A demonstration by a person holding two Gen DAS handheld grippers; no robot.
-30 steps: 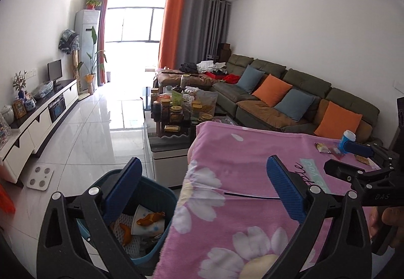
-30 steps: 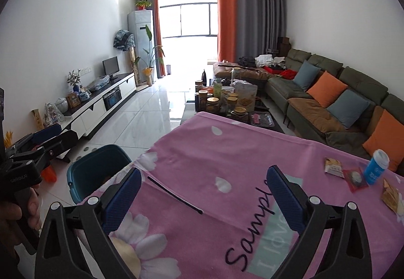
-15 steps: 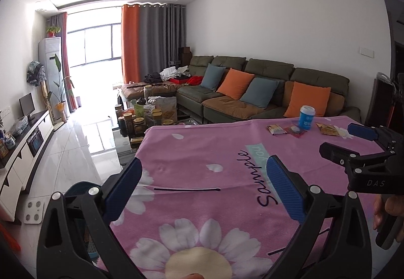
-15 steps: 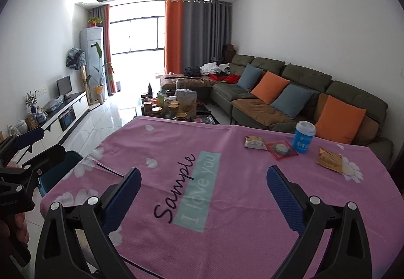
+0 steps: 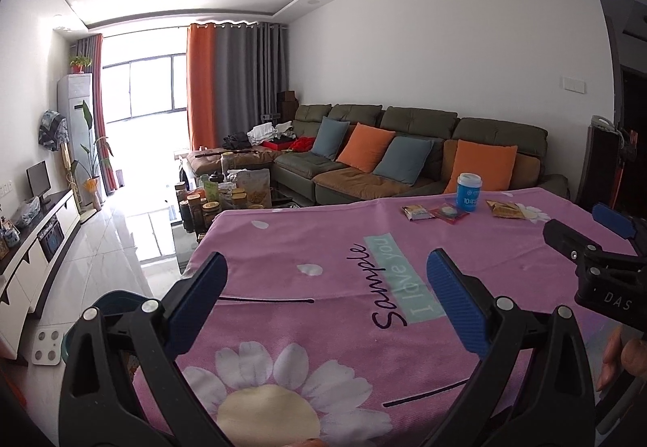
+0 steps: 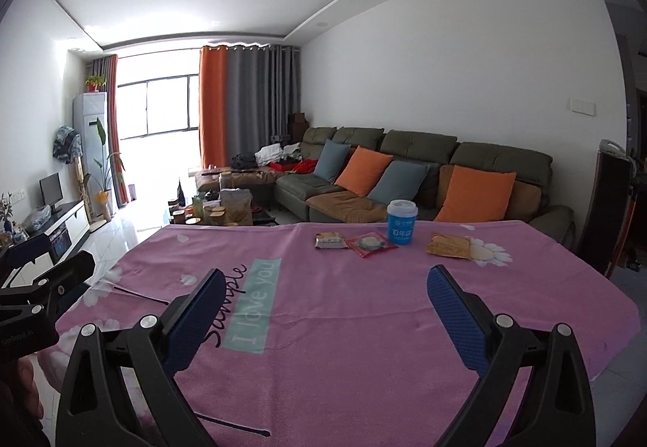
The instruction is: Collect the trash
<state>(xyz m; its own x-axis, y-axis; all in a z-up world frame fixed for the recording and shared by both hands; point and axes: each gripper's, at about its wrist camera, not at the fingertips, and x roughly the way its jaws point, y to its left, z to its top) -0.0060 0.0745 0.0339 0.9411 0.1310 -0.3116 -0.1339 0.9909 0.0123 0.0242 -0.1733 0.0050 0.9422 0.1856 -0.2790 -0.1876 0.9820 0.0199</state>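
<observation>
Both claws (image 5: 325, 301) (image 6: 323, 309) wide, empty; swung from bin (image 5: 109, 305) toward cup (image 6: 401, 221), wrappers (image 6: 449, 245).

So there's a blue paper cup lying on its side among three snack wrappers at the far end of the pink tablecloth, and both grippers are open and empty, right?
Nearly. The blue paper cup stands upright with its white lid on top, as the right wrist view shows. The rest holds: three snack wrappers lie beside it on the pink tablecloth, and the left gripper and right gripper are open and empty.
</observation>
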